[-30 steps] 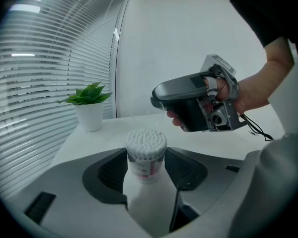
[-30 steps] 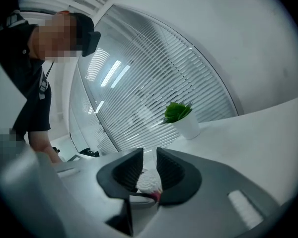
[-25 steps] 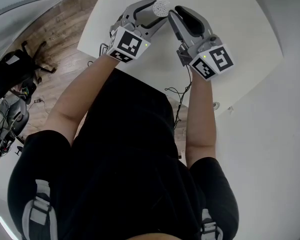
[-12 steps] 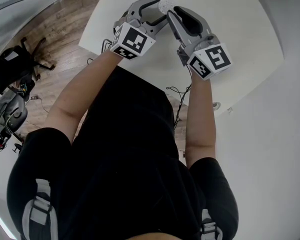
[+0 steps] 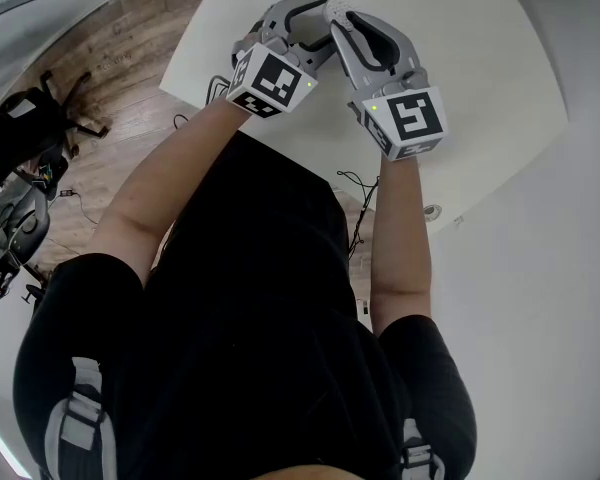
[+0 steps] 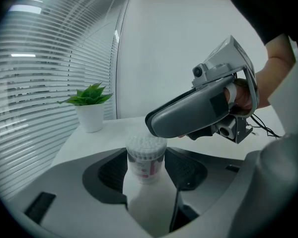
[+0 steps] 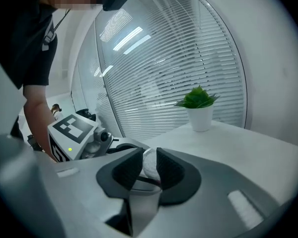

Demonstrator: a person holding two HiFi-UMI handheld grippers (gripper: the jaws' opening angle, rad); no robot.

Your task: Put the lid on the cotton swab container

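My right claw (image 7: 148, 171), easing apart around the lid (image 7: 150, 162), has swung over the container (image 6: 145, 157) that my left claw (image 6: 148, 176) pinches, so capping looks close.

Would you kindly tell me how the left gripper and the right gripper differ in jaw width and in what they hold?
The left gripper has its jaws wide, clamped on the cotton swab container; the right gripper has its jaws close together on the lid, now opening. The left gripper grips the container's sides, while the right gripper reaches over its top. Both are grey.
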